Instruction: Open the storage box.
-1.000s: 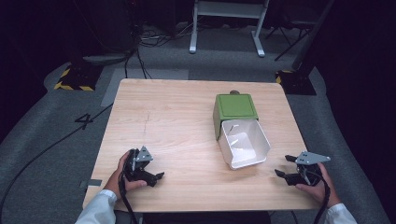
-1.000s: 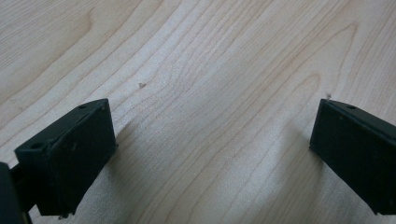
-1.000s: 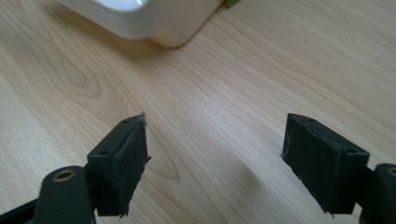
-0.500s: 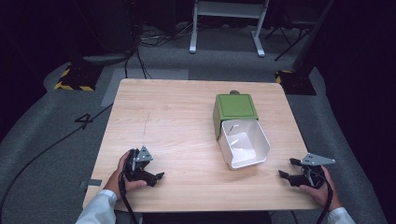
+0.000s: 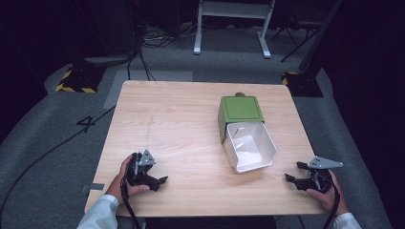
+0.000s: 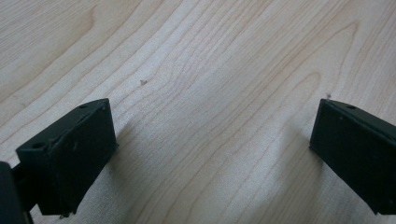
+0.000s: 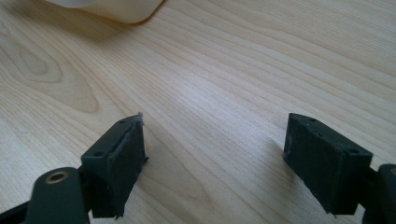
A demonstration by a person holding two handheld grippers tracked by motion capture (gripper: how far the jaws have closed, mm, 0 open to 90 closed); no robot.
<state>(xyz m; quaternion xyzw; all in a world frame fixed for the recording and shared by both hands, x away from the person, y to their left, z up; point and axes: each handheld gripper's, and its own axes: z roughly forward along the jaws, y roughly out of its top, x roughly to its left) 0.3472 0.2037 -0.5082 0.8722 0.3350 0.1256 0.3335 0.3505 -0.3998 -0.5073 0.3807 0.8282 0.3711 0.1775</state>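
The left hand-held gripper [image 5: 160,180] rests near the front left corner of the wooden worktop [image 5: 181,119], held by the person's left hand [image 5: 126,179]. In the left gripper view its 2 black jaws stand wide apart with bare wood grain between them, gripping nothing. The right hand-held gripper [image 5: 292,172] sits near the front right corner of the worktop, held by the right hand [image 5: 327,191]. In the right gripper view its 2 jaws are likewise spread wide and empty. The white bin [image 5: 249,146] lies tipped on the right half of the worktop, its open mouth facing up and toward the front edge, its rear touching the green box [image 5: 240,110] behind it. The white bin lies near the right hand-held gripper, forward and to its left, not touching it; 1 rounded corner [image 7: 116,9] appears at the top of the right gripper view. The left hand-held gripper is well apart from the bin.
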